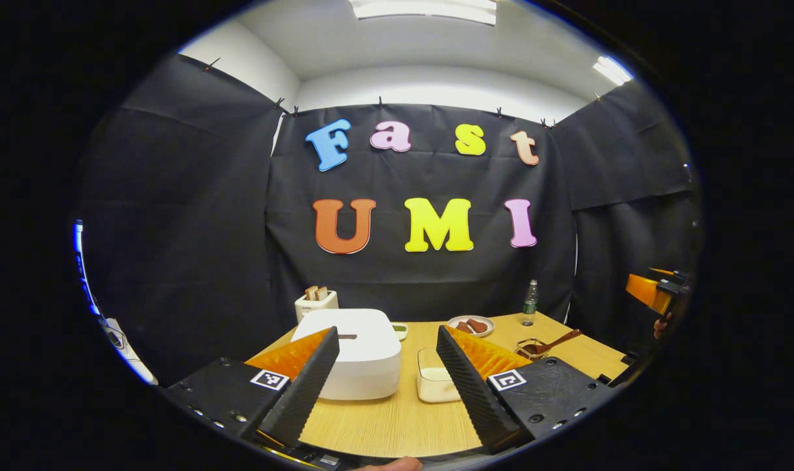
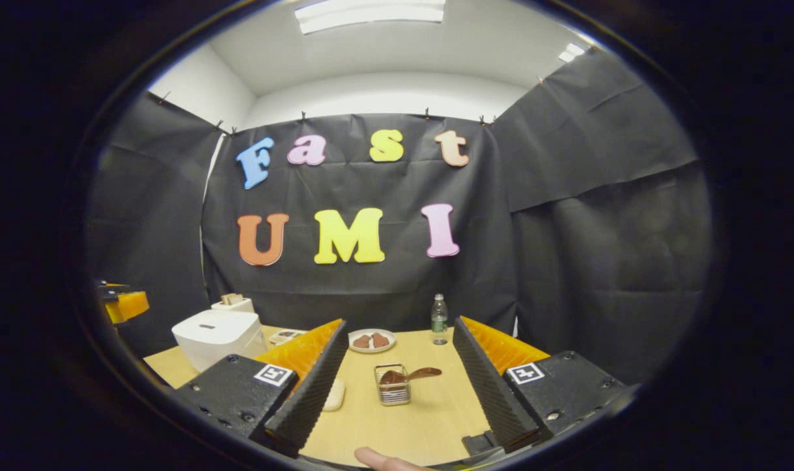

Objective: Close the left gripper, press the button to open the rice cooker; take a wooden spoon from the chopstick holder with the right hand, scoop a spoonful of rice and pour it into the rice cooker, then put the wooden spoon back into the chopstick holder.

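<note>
Right now I have both grippers raised over the pale wooden table [image 1: 384, 425], jaws spread wide on each and pinching nothing.

From the left gripper view, the left gripper [image 1: 387, 376] frames the white, rounded-square rice cooker [image 1: 361, 353] at lower centre, lid down. Just right of it, between my fingers, sits a clear plastic container of rice [image 1: 434, 379]. Behind the cooker, a white toaster with 2 slices of bread [image 1: 315, 302] stands at the back edge. Further right — a white plate with brown pieces [image 1: 470, 325], a clear water bottle [image 1: 530, 303], and the wire-mesh chopstick holder [image 1: 531, 348] with the brown wooden spoon [image 1: 554, 343] resting in it, handle angled up to the right.

From the right gripper view, the right gripper [image 2: 397, 383] points at the holder [image 2: 392, 386] at lower centre, the spoon [image 2: 410, 375] lying across its top, well apart from my fingers. The cooker [image 2: 217, 337] sits at centre left.
</note>
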### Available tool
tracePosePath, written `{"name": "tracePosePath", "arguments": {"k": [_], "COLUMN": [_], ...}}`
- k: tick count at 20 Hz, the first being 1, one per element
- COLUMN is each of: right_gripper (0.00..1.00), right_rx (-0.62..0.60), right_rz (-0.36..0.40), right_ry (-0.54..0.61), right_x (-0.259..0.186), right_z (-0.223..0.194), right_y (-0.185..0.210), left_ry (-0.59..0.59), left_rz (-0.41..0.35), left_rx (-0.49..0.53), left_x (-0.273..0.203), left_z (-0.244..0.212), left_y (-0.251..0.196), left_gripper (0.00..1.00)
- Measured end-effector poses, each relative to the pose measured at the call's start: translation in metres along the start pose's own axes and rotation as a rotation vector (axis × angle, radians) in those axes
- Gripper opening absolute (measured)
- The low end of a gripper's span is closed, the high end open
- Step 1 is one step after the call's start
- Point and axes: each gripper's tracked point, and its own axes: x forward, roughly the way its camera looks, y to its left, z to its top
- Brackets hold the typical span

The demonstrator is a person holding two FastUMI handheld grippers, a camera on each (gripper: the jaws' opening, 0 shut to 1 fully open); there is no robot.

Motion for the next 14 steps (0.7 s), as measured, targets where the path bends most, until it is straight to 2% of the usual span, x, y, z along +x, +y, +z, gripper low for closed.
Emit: {"name": "tracePosePath", "arguments": {"k": [7, 11, 14], "right_gripper": [1.00, 1.00, 1.00], "right_rx": [-0.013, -0.019, -0.022], "right_rz": [0.015, -0.001, 0.009], "right_ry": [0.001, -0.027, -0.049], "right_x": [-0.004, -0.013, -0.022], "right_z": [0.010, 0.024, 0.030], "right_y": [0.012, 0.009, 0.014], "left_ry": [-0.024, -0.030, -0.036], "left_rz": [-0.014, -0.003, -0.022], "left_rx": [-0.028, -0.023, -0.023], "left_x": [-0.015, -0.018, -0.023], "left_z": [0.016, 0.020, 0.022], "left_y": [-0.001, 0.005, -0.001], "left_gripper": [0.95, 0.95, 0.95]}}
